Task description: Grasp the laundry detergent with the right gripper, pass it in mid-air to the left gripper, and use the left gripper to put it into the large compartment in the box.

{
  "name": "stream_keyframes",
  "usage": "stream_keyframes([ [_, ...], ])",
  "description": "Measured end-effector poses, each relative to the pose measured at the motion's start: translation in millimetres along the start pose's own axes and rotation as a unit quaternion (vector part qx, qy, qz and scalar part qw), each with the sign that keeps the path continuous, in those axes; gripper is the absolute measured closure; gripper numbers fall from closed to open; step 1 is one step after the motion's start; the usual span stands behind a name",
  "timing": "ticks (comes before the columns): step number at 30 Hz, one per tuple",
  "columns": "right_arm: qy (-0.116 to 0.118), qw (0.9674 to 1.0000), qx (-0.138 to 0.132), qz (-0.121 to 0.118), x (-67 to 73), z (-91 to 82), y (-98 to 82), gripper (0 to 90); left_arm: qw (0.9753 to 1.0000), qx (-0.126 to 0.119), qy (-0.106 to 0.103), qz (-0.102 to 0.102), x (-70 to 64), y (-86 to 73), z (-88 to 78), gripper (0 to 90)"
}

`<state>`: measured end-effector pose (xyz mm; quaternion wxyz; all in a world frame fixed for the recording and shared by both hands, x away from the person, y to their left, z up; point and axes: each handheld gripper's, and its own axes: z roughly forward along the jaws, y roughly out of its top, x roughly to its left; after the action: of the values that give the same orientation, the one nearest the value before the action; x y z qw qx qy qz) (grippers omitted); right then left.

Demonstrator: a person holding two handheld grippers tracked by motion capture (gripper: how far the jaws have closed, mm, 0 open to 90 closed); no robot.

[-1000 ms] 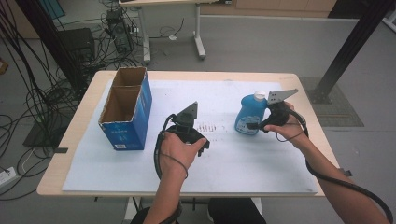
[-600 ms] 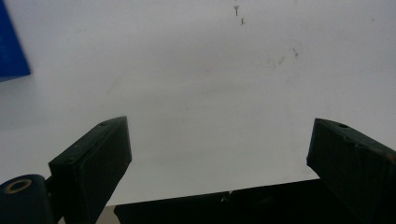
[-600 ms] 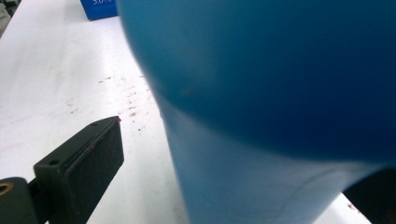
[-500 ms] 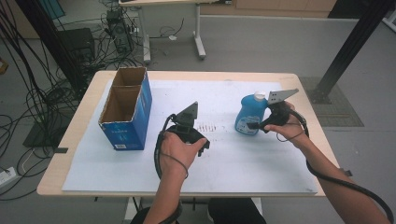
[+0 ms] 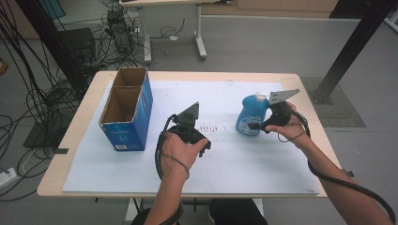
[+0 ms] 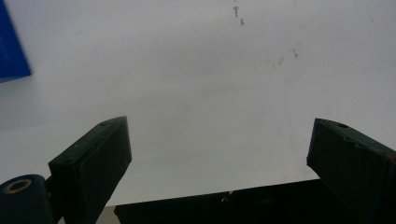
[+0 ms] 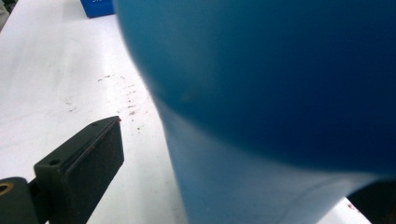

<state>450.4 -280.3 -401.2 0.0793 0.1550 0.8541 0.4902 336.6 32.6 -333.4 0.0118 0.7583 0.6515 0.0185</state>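
The blue plastic bottle with a white cap and a printed label (image 5: 250, 115) stands upright on the white sheet (image 5: 234, 159) that covers the worktop (image 5: 84, 122), in the right half of the sheet. The right gripper (image 5: 257, 125) is positioned at the bottle's lower body from the right side. In the right gripper view the bottle (image 7: 280, 93) lies between the jaws; one jaw stands apart from the bottle wall with sheet visible in the gap, so the jaws are spread and not clamped. The left gripper (image 5: 187, 127) is held near the centre of the sheet, well apart from the bottle. In the left gripper view its jaws are spread wide over bare sheet and hold nothing. The open blue cardboard box with two compartments (image 5: 126, 112) stands at the left side of the sheet.
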Motion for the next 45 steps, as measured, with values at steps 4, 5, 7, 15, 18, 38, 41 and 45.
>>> stream_keyframes([
  [4, 0.0, 1.0, 0.001, -0.001, -0.3, 0.3, -0.3, 2.1, 1.0, -0.001, 0.0, 0.0, -0.1, 0.5, 0.0, 6.8],
  [5, 0.0, 1.0, 0.001, -0.001, -0.3, 0.3, -0.3, 2.1, 1.0, -0.001, 0.0, 0.0, -0.1, 0.5, 0.0, 6.7],
  [7, -0.001, 1.0, 0.001, 0.0, -0.4, -0.1, -0.3, 2.1, 1.0, -0.001, 0.0, 0.001, -0.2, 0.7, -0.4, 6.7],
  [15, -0.002, 1.0, -0.001, 0.0, 0.1, -0.3, 1.3, 2.1, 1.0, -0.002, 0.0, 0.003, -0.9, 1.2, -1.4, 6.8],
  [18, -0.003, 1.0, -0.001, 0.0, 0.1, -0.1, 1.4, 2.1, 1.0, -0.001, 0.001, 0.004, -0.4, 1.1, -1.7, 6.8],
  [38, -0.007, 1.0, -0.002, 0.001, 0.3, -0.4, 1.2, 2.3, 1.0, -0.005, 0.0, 0.002, -0.9, 1.0, -2.5, 6.7],
  [41, -0.006, 1.0, -0.003, -0.001, 0.5, 0.0, 1.3, 2.9, 1.0, -0.005, 0.0, 0.003, -1.3, 1.0, -2.7, 6.7],
  [45, -0.007, 1.0, -0.005, 0.0, 1.2, 0.9, 1.1, 6.9, 1.0, -0.003, 0.0, 0.006, -2.0, 0.7, -2.2, 6.7],
])
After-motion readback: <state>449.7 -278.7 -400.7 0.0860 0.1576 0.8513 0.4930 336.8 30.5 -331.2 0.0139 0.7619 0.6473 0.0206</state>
